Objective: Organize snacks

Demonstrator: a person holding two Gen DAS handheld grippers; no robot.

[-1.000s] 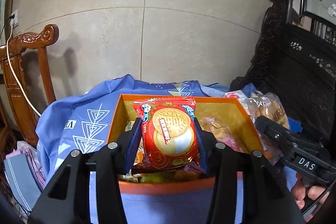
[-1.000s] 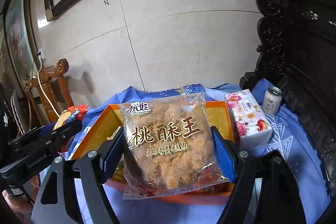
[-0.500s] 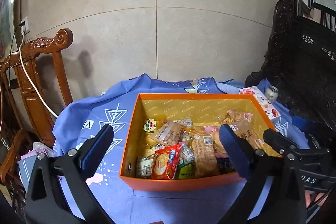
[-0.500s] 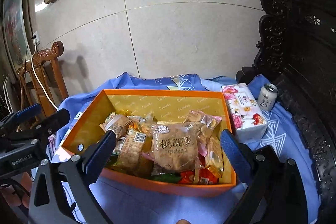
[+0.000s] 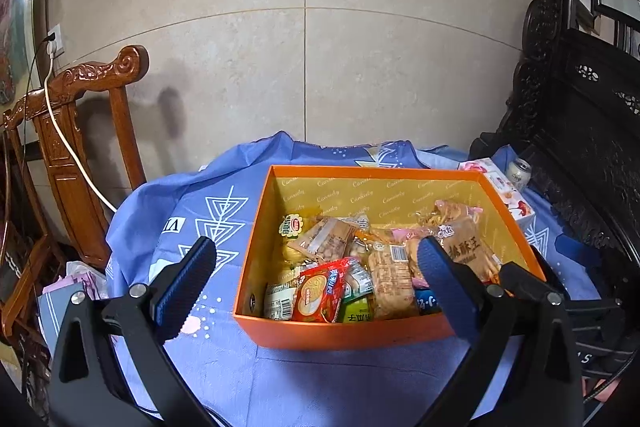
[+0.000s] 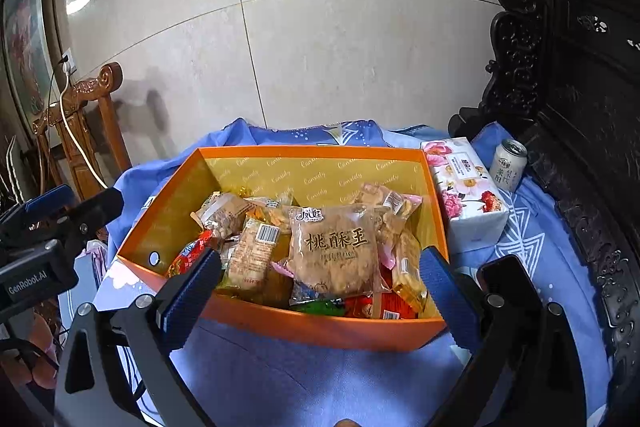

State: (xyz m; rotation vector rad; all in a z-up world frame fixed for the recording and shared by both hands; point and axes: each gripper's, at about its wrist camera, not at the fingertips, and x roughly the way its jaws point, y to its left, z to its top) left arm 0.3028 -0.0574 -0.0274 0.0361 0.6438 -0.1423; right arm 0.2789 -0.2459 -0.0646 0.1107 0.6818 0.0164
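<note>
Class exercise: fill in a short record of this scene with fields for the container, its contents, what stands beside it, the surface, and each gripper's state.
container: orange box, open top
contents: many wrapped snacks, among them a walnut-cake pack and a red biscuit pack
beside box: floral tissue pack, drink can
surface: blue cloth
left gripper: open, empty
right gripper: open, empty

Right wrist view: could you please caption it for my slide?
Open right tool above an orange box filled with snack packets.
</note>
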